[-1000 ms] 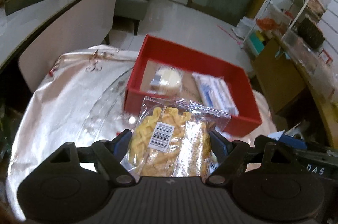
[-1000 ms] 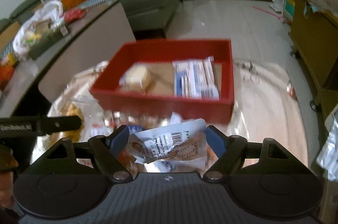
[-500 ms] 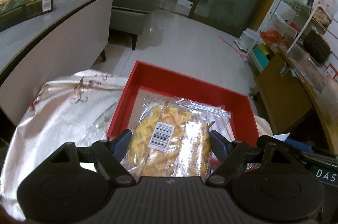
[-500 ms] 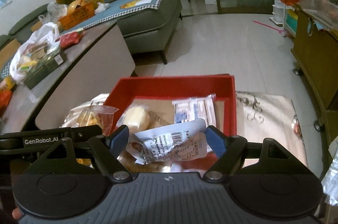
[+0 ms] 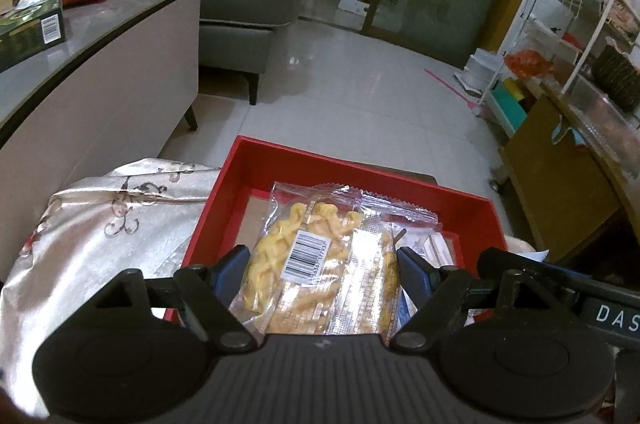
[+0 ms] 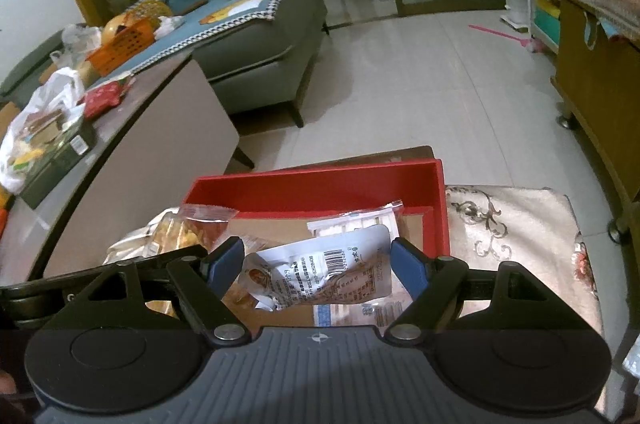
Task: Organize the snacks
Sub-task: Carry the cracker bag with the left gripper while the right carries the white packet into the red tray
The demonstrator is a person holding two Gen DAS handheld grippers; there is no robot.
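Clear packet of yellow twisted snacks (image 5: 316, 264): light, crackly, brittle inside; you hold it by its side edges between the left gripper (image 5: 322, 270) fingers, part-open and closed on it, over the red tray (image 5: 360, 176). White sachet (image 6: 320, 272): soft, slippery film (it crumples), pinched across its width in the right gripper (image 6: 318, 266) fingers, likewise part-open, above the tray's near half. Grip seams, not contents. A white wrapped pack (image 6: 356, 222) lies inside the tray; the tray sits on a silvery cloth (image 5: 100, 224).
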